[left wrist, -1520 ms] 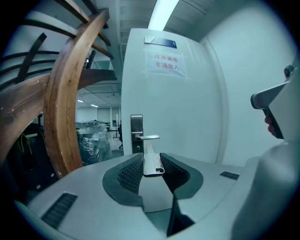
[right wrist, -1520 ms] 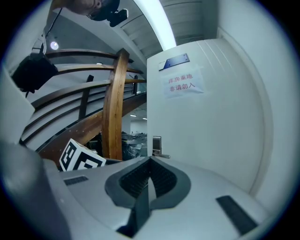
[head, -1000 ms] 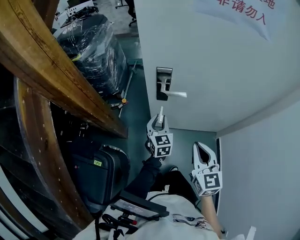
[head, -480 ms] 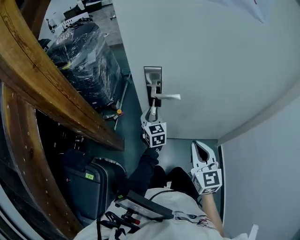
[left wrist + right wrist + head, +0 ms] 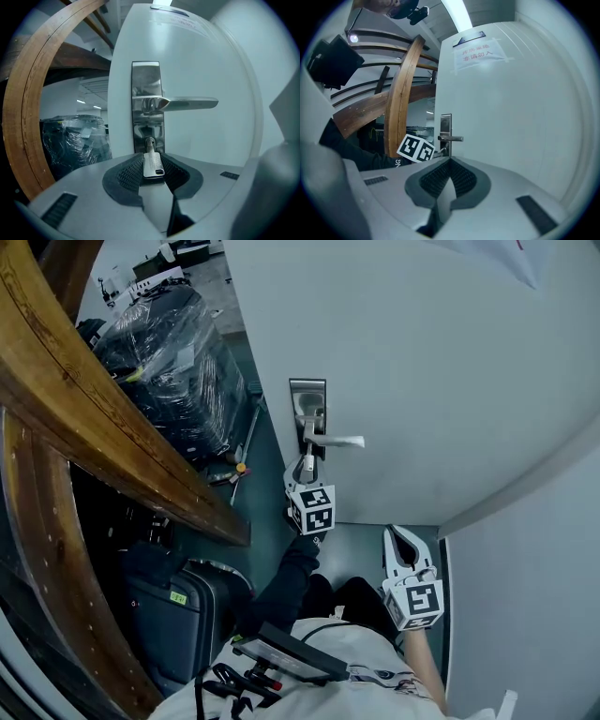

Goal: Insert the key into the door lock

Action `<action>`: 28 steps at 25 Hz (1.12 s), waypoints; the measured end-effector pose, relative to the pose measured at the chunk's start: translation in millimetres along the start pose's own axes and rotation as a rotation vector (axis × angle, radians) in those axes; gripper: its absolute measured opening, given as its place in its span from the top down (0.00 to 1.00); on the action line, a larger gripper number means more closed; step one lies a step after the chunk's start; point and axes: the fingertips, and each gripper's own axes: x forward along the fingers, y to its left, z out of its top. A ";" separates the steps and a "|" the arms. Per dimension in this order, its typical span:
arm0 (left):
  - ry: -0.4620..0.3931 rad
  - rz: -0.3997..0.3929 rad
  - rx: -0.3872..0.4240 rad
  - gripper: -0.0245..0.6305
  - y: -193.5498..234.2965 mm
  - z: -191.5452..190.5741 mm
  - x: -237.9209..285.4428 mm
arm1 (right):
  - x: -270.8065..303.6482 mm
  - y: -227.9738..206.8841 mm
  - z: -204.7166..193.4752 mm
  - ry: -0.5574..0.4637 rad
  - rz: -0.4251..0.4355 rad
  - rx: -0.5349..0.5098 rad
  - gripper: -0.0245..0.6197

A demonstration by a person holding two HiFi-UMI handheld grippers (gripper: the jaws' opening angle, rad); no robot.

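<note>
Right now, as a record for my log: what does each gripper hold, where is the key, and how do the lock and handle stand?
left gripper: shut on the key
key position: tip at the keyhole, just below the lever handle; depth of entry cannot be told
lever handle: level, pointing right
right gripper: shut, nothing between its jaws, low and apart from the lock
door: white, closed side facing the person
</note>
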 end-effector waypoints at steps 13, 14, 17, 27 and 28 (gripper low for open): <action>0.010 -0.003 0.001 0.78 -2.6 -10.0 4.9 | 2.0 -3.8 -9.5 0.009 -0.008 0.009 0.95; 0.010 -0.003 0.001 0.78 -2.2 -9.6 5.1 | 1.5 -3.9 -9.6 0.010 -0.008 0.008 0.95; 0.022 -0.004 0.003 0.78 -1.0 -8.3 5.4 | -0.1 -3.6 -8.5 0.011 -0.008 0.006 0.95; 0.071 -0.019 -0.008 0.78 -0.5 4.5 16.3 | 6.6 -10.8 7.9 0.015 -0.006 0.010 0.95; 0.069 -0.016 -0.008 0.78 0.1 5.3 18.9 | 8.0 -12.8 9.1 0.014 -0.007 0.009 0.95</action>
